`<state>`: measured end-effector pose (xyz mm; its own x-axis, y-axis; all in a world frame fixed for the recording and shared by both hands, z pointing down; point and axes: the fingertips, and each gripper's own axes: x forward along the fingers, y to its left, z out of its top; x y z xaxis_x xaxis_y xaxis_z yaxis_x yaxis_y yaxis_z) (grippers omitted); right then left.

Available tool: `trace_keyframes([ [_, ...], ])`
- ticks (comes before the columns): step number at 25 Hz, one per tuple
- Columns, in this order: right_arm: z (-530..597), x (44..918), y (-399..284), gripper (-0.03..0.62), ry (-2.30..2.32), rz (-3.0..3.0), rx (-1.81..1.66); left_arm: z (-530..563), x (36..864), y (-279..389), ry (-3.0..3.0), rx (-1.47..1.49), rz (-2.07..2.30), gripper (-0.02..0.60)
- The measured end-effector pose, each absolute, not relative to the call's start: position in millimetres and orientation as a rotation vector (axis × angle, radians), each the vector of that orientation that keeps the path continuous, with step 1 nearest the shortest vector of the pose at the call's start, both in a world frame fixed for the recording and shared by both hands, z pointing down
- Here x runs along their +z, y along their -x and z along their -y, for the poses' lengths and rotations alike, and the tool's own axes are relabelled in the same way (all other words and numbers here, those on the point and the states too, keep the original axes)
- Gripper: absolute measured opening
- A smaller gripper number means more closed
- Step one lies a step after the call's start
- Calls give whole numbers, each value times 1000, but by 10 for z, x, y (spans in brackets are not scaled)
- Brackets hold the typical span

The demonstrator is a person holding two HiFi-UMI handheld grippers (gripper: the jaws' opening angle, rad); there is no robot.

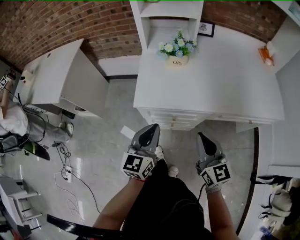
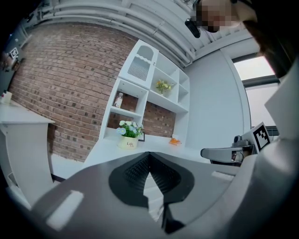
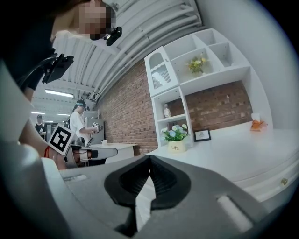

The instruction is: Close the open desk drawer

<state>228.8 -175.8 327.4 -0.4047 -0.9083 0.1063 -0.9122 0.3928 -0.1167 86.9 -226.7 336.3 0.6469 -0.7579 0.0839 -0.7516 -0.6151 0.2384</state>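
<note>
A white desk [image 1: 220,89] stands in front of me in the head view. Under its front edge a drawer unit [image 1: 171,120] juts out a little toward me; how far any drawer is open I cannot tell. My left gripper [image 1: 152,127] is shut and empty, its tip just short of the drawer fronts. My right gripper [image 1: 202,136] is also shut and empty, lower right of the drawers. In the left gripper view the jaws [image 2: 149,154] meet at the tip. The right gripper view shows its jaws [image 3: 149,158] closed too, with the desk top [image 3: 247,156] beyond.
A flower pot [image 1: 177,60], a small picture frame [image 1: 206,29] and an orange object [image 1: 266,55] sit on the desk below a white shelf unit [image 1: 166,14]. Another white desk [image 1: 56,75] stands left, with a person [image 1: 11,123] and floor cables [image 1: 65,173] nearby.
</note>
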Motion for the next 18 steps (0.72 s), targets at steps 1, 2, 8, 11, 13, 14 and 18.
trace_keyframes([
  [1,1723,3233,-2289,-2,-1700,2602,241,2239,3302,-861,-2620,-42,1222,2],
  [2,1687,3195,-2296,0,-1703,2601,240,2209,3253,-852,-2626,-48,1222,2],
  [8,1482,2967,-2349,-2,-1708,2614,239,2021,3029,-819,-2653,-47,1226,2],
  [11,1375,2846,-2388,-1,-1706,2623,230,1896,2929,-826,-2658,-45,1225,2],
  [13,1323,2774,-2402,0,-1706,2622,216,1823,2898,-831,-2670,-28,1216,2],
  [14,1301,2743,-2402,0,-1702,2619,204,1790,2898,-833,-2675,-17,1210,3],
  [18,1210,2648,-2418,-2,-1689,2616,184,1641,2905,-852,-2663,-10,1185,2],
])
